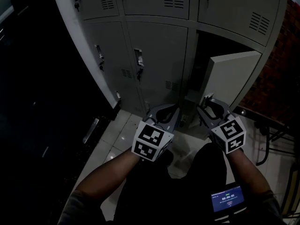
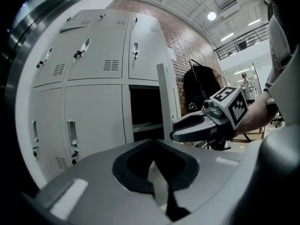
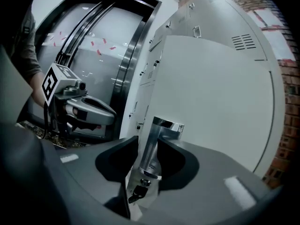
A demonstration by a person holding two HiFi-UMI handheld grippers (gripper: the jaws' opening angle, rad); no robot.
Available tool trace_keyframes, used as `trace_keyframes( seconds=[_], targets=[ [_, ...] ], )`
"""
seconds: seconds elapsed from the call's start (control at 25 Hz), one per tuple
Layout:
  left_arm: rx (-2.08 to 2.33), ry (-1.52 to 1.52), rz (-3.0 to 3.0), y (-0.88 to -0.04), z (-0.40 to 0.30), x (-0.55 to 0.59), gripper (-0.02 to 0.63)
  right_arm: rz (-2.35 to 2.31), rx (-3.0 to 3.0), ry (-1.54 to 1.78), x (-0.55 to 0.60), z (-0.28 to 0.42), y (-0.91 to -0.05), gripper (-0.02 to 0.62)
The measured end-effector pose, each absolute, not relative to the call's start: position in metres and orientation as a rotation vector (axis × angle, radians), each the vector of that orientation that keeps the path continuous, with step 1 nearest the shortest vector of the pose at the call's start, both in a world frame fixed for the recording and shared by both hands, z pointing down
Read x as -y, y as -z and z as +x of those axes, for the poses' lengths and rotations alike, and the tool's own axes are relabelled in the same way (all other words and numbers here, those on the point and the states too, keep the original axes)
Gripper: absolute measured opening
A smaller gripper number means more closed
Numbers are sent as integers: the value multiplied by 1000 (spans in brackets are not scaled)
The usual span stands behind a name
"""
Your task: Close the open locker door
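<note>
The open locker door [image 1: 229, 78] is pale grey and swings out to the right of its dark compartment [image 1: 201, 55]. In the right gripper view the door's chrome handle [image 3: 149, 158] stands upright between the jaws of my right gripper [image 3: 147, 138], whose pads press on both of its sides. A small key [image 3: 134, 191] hangs in the lock below the handle. In the head view my right gripper [image 1: 209, 102] sits at the door's lower left edge. My left gripper [image 1: 164, 111] hovers beside it, shut with nothing in it [image 2: 153, 140], short of the lockers.
Closed grey lockers [image 1: 154, 46] fill the wall left of and above the open one. A brick wall [image 1: 276, 88] and a black metal frame [image 1: 269, 135] stand at the right. Steel lift doors [image 3: 93, 55] show behind my left gripper. A small lit screen [image 1: 227, 199] sits near my right forearm.
</note>
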State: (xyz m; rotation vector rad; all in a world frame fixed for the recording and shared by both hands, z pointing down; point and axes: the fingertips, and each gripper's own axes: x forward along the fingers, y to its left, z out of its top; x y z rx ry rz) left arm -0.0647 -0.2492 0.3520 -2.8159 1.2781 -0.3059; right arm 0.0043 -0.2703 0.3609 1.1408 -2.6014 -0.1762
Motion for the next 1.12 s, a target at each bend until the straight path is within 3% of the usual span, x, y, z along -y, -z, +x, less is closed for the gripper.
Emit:
trace_keyframes(
  seconds=[1.12],
  targets=[
    [-1400, 153, -2860, -369, -79, 343, -3, 1366, 2459, 136, 398, -12, -366, 38]
  ],
)
